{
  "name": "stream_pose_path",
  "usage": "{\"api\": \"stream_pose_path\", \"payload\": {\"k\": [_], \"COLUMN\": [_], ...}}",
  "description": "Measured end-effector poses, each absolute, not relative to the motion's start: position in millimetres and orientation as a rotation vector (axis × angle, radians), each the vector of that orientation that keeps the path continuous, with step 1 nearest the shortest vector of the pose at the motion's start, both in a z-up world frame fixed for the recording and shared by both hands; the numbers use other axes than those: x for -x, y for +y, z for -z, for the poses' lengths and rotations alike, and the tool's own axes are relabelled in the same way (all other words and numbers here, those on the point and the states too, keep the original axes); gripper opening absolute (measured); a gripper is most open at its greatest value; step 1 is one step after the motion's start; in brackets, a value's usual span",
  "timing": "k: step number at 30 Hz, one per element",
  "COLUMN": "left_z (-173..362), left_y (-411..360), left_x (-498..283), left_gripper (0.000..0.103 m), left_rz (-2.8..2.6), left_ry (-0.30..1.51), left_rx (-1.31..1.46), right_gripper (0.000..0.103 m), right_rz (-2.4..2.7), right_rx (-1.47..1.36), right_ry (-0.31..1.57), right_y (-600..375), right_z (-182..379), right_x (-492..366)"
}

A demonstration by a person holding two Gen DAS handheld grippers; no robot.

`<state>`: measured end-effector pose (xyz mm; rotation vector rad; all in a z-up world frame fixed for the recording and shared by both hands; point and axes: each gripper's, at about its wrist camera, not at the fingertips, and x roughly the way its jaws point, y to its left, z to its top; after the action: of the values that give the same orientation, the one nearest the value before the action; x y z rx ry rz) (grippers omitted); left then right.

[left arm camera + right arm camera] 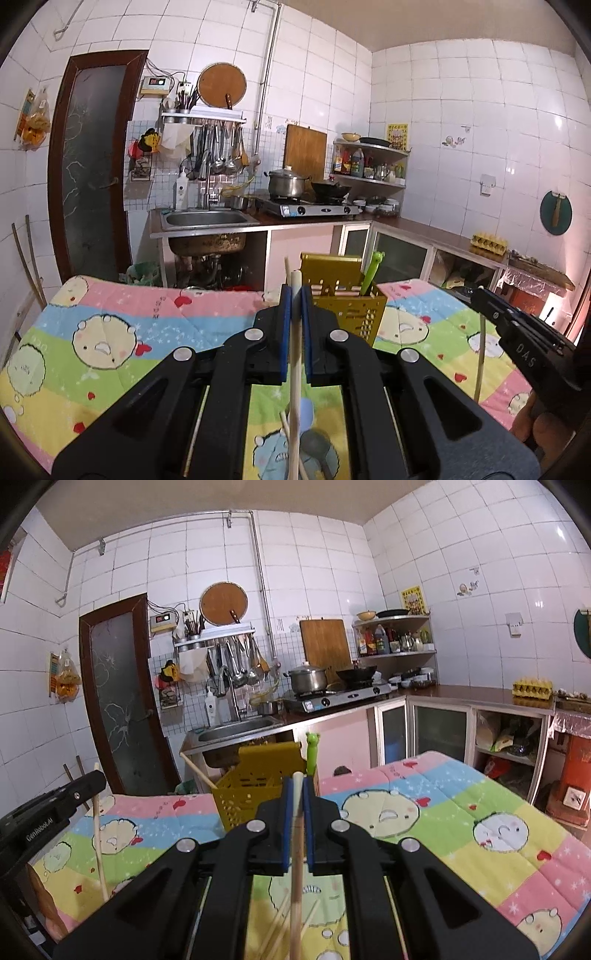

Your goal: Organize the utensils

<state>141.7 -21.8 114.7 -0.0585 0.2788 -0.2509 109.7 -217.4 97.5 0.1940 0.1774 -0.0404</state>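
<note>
Left wrist: yellow caddy (349, 310) holds green utensil (370, 275); both jaws clenched on chopsticks

Each hand-held gripper (294, 295) (297, 786) is black plastic with blue pads (284, 332), silver screws, white lettering.

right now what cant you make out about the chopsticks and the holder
- Left gripper: its chopstick runs off the bottom edge of the left wrist view.
- Right gripper: its chopstick likewise, in the right wrist view.
- Yellow utensil holder: its contents are hidden by its walls; only the green utensil sticks out.
- Spoon on the cloth: handle cut off by the left gripper's body.
</note>
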Motion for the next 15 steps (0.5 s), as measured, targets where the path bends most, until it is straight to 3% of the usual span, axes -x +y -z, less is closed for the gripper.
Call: {"api": "stream_pose_path", "payload": {"k": [15], "left_z": [-184], "left_y": [-58], "left_x": [-209], "left_gripper": [0.004], "left_rz": [0.28], "left_ry": [0.132], "left_rx": [0.076], "right_gripper": [0.006], "right_rz": [0.037], "right_rx": [-0.186], "right_ry": [0.048], "right_y": [-231], "right_z": [-162], "right_x": [-179]}}
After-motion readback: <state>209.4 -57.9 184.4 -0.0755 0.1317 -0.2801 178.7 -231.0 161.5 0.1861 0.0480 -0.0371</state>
